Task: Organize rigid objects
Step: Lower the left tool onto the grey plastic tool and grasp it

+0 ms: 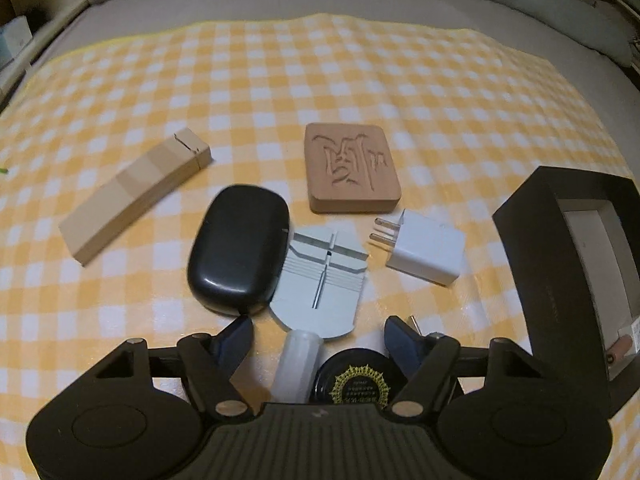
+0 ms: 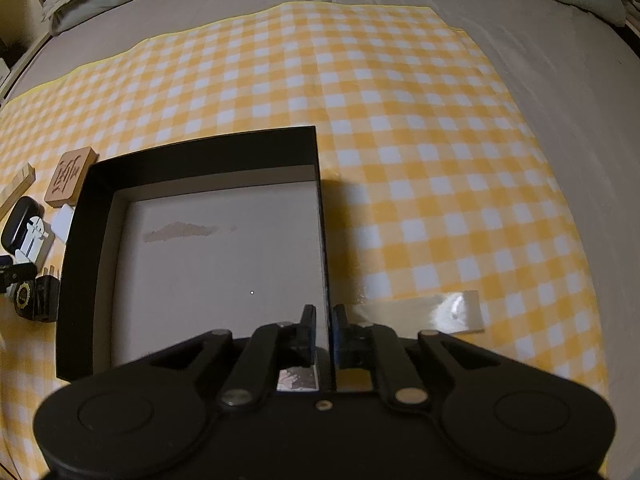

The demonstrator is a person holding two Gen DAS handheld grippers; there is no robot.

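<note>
White tube (image 1: 298,364) and black jar (image 1: 358,376) between left gripper (image 1: 318,340) fingers.

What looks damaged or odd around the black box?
Inside the box, the pale floor liner has a torn, scuffed brown patch near its far left. A strip of clear tape lies loose on the checked cloth right of the box. The right claw pinches the box's right wall.

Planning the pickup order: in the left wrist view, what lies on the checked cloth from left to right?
Wooden bar → black oval case → grey watch tool → white plug adapter → black box.
</note>
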